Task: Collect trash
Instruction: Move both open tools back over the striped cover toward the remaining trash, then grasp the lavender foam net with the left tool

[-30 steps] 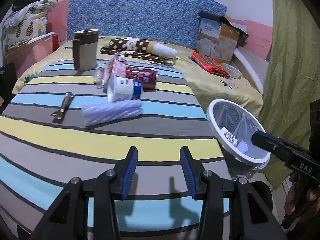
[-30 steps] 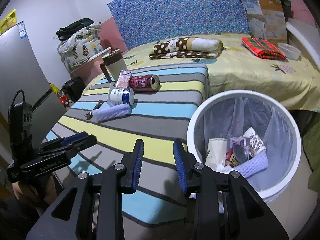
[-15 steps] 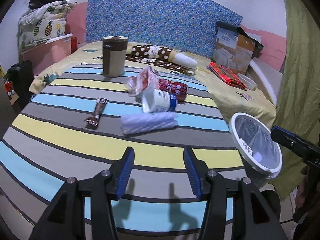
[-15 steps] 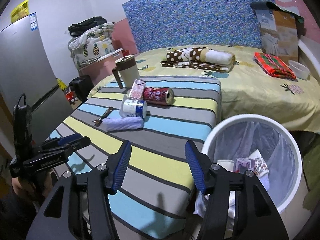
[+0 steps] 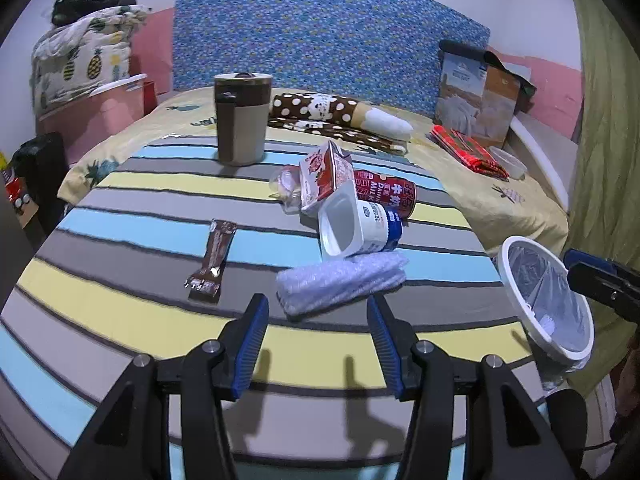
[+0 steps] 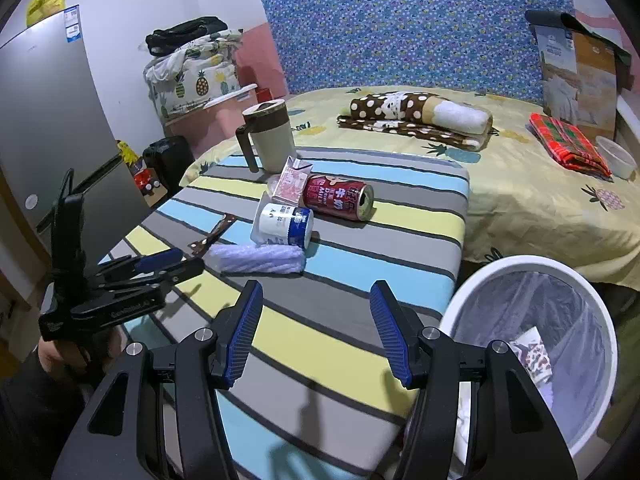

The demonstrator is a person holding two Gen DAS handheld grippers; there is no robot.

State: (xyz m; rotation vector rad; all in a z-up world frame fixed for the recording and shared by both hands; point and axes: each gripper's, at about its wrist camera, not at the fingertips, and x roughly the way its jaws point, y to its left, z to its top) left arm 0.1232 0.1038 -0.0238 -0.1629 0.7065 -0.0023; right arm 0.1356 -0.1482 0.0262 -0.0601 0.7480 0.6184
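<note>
Now both tools have swung from the bin (image 6: 448, 316) back to the worktop (image 5: 120, 240), jaws spread, empty; left tool (image 5: 316, 320) faces the bubble-wrap roll (image 5: 340, 280) at twelve o'clock, next to grab.

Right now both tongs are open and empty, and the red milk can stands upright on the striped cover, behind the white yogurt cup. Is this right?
Not quite. The red milk can lies on its side, not upright; the right wrist view shows its open end facing sideways. The rest holds: left tongs and right tongs are open and empty, and the can is behind the white yogurt cup on the striped cover.
</note>
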